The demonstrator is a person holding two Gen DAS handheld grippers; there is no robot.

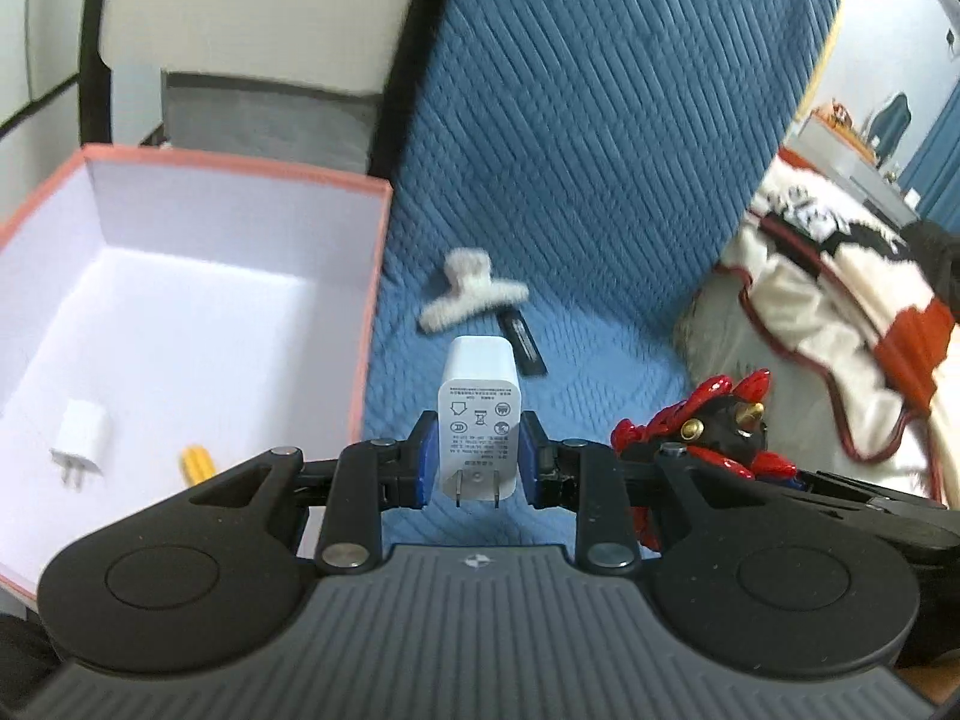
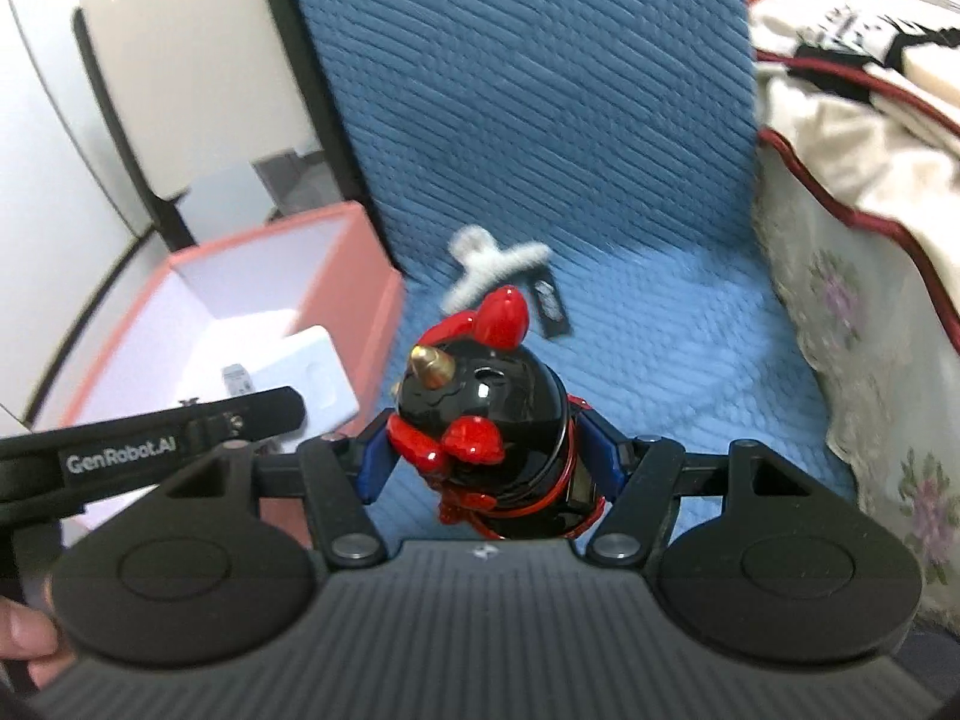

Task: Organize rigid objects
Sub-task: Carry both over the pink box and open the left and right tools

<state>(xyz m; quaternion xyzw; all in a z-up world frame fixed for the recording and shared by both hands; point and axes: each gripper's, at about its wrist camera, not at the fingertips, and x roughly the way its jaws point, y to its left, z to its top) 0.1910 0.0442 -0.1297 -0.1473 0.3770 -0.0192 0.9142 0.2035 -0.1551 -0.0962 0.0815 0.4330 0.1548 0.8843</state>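
Charger (image 1: 478, 420) upright, prongs down, between blue pads (image 1: 427, 456)

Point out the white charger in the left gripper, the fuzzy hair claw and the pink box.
white charger (image 1: 478, 414): left wrist view, on its printed label face.
fuzzy hair claw (image 1: 465, 294): left wrist view, on its middle.
pink box (image 1: 367, 324): left wrist view, on its right wall.

— White charger (image 1: 478, 414): clamped upright between blue pads, prongs down, label side facing camera, held over blue quilt just right of pink box (image 1: 366, 312).
— Black-and-red figurine (image 2: 492, 414)?
— Glossy, gold horn, red bows; pinched at its round body, tilted.
— In box: smaller white plug (image 1: 81, 441), yellow piece (image 1: 198, 461).
— On quilt: fuzzy white hair clip (image 1: 465, 291), touching a flat black stick (image 1: 523, 345).
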